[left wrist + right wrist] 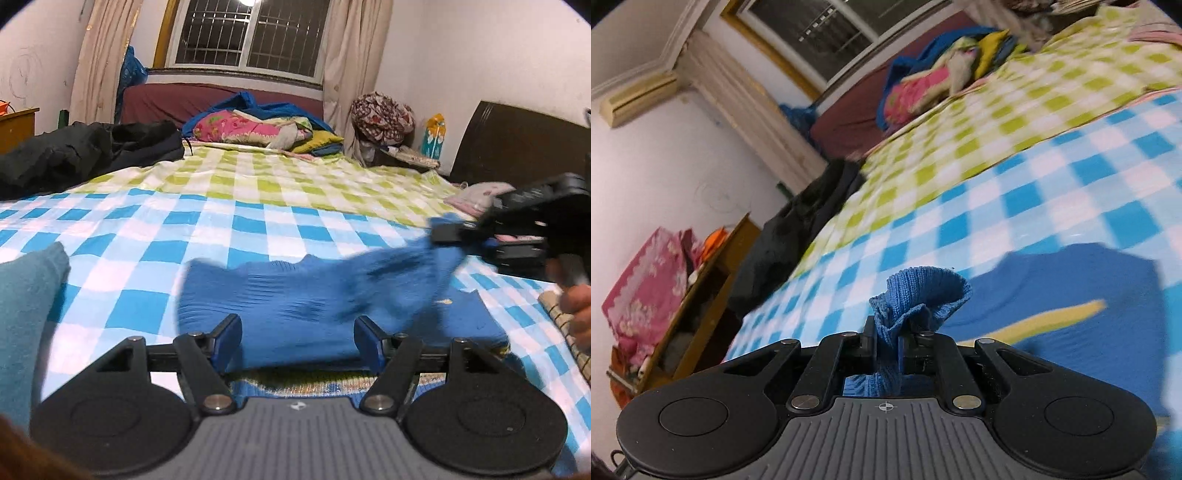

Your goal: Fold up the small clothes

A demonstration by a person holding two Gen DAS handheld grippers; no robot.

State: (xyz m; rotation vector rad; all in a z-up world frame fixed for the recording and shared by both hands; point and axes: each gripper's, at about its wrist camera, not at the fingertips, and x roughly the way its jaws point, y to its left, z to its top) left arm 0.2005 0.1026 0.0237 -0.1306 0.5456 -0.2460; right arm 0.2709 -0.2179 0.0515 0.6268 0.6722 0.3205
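The right gripper (pixel 886 339) pinches a bunched edge of the blue knit garment (pixel 306 299) between its fingers, lifting it above the checkered bed (pixel 229 229). The left gripper (pixel 299 336) has its fingers spread wide around the garment's near edge.

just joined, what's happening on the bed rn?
A person with two handheld grippers is folding a small blue knit garment on the checkered bedsheet. The right gripper is shut on one end of the knit and lifts it, so the fabric stretches up to the right in the left wrist view. The left gripper is open, its fingers straddling the part lying on the sheet. The fold isn't done yet.
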